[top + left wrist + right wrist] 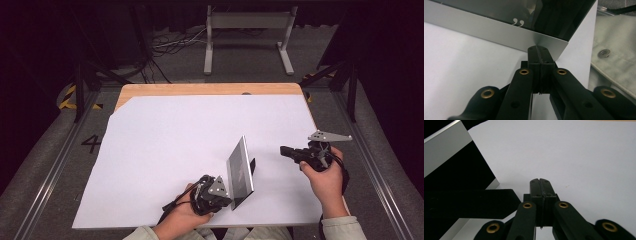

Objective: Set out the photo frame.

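Table (165,130) covered by a white sheet, bare wood strip along the far edge. A picture frame (239,171) with a silver border and dark glass stands tilted on its black rear stand (252,166), near the near edge of the table, slightly right of centre.

Left gripper (226,196), held in the person's left hand (182,220), sits just left of the frame at its near corner. In the left gripper view the jaws are pressed together with nothing between them, and their tips (539,51) meet the silver border of the frame (499,31) at its lower corner; whether they press or merely touch cannot be told. White quotation marks show on the glass above the border. A pale sleeve with a metal snap (604,53) lies to the right in that view.

Right gripper (283,150), held in the right hand (327,180), lies to the right of the frame and apart from it, pointing left toward it. In the right gripper view its jaws (541,185) are likewise clenched on nothing, above the white sheet (574,152); the frame's back (454,167) and black stand (471,203) appear on the left.
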